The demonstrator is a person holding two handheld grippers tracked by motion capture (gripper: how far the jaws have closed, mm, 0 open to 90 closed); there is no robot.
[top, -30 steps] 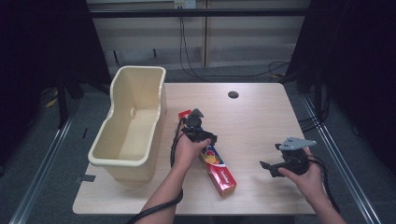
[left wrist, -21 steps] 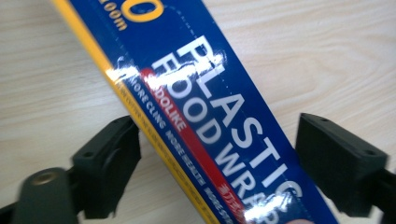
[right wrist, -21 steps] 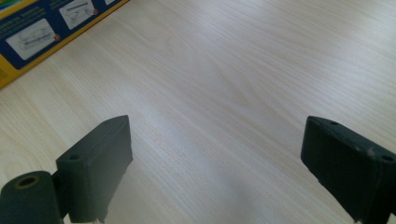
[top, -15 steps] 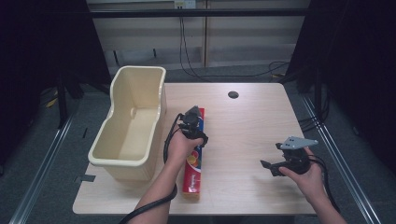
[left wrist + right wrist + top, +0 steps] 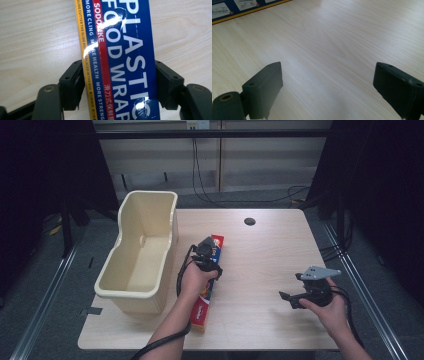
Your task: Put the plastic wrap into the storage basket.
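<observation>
Plastic food wrap box (image 5: 207,281), a long, narrow carton of glossy blue, red and yellow printed card, lies flat on the pale wooden table (image 5: 270,250), just beside the cream plastic tub (image 5: 142,250) and roughly parallel to its long wall. The left gripper (image 5: 209,256) comes down on the box at about the middle of its length, hand over the near half. In the left gripper view the two black jaws have just been closing, and their pads now sit against the two long sides of the carton (image 5: 122,57), pinching it across its narrow width.

The right gripper (image 5: 300,296) rests well apart, on the right part of the table, its jaws spread wide over bare wood (image 5: 329,45) with nothing between them; a corner of the box shows at the upper left edge of the right gripper view.

Handling, as judged: the carton is probably light and fairly stiff along its length, but the thin card walls may dent under hard pressure. The glossy print looks slippery, so a firm, even squeeze is advisable. A hold near mid-length, as here, should keep the long box from tipping at either end when lifted; a hold near one end would likely let the far end droop or swing.
</observation>
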